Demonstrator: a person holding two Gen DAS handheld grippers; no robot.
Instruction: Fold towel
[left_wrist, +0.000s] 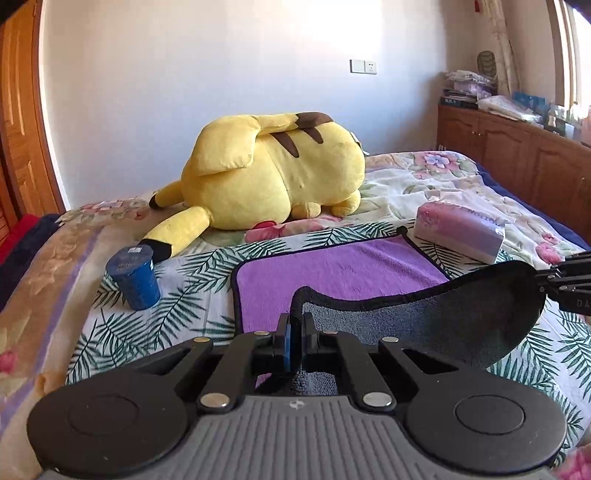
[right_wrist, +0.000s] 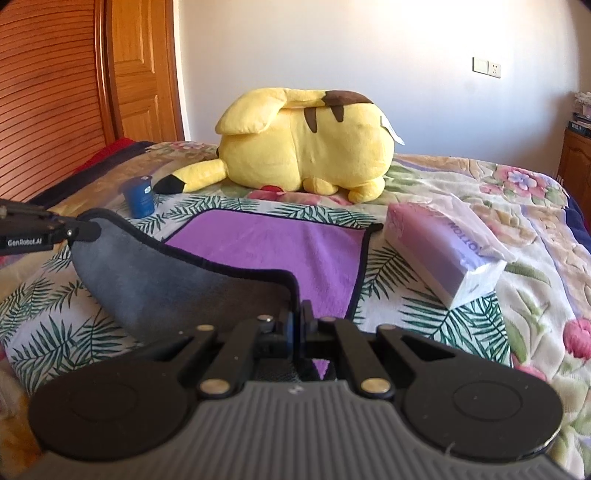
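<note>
1. Presently, the towel (left_wrist: 332, 273) lies on the bed (left_wrist: 122, 325), purple face up, between the blue cup (left_wrist: 135, 277) and the tissue pack (left_wrist: 461, 232); a yellow plush toy (left_wrist: 273, 173) lies beyond it
2. Left gripper (left_wrist: 295, 332): jaws pressed together, pinching one near corner of the towel
3. Right gripper (right_wrist: 297, 325): jaws likewise pinching the other near corner
4. Done so far: the near edge is raised, its grey underside (right_wrist: 166, 288) showing and sagging between the grippers
5. Left to do, as judged: carry this edge over to the far edge, which lies flat, lay it down, release; the first fold appears barely begun
</note>
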